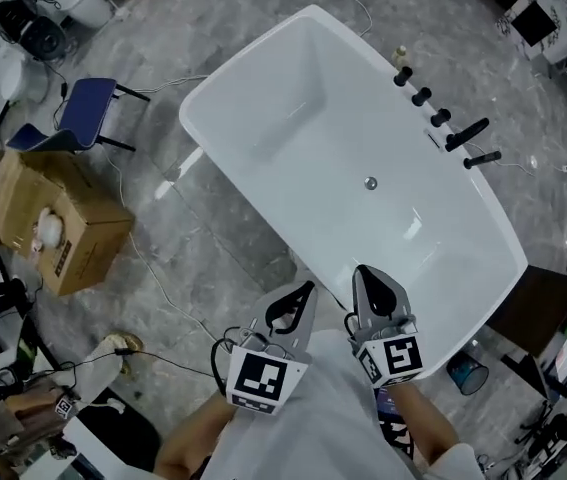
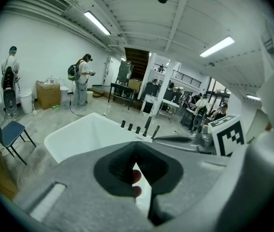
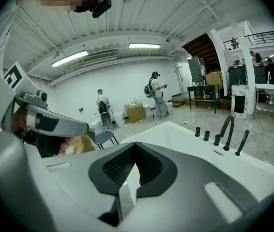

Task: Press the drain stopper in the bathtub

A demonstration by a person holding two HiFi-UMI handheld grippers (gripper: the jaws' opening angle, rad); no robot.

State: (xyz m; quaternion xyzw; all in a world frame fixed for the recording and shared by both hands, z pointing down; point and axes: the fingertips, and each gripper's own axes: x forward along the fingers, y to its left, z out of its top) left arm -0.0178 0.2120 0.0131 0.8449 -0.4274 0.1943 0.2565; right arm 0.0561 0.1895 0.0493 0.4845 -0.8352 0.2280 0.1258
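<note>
Clenched on nothing, both sets of jaws meet at their tips. Left gripper (image 1: 306, 290) and right gripper (image 1: 365, 273) hover at six o'clock, over the bathtub (image 1: 263, 118) rim. Drain stopper (image 1: 370, 182) sits mid-floor toward twelve, well apart, so the press seems not yet begun.

The grey left tool (image 1: 308, 288) and right tool (image 1: 361, 271) bear black-and-white marker cubes (image 1: 263, 378).
</note>
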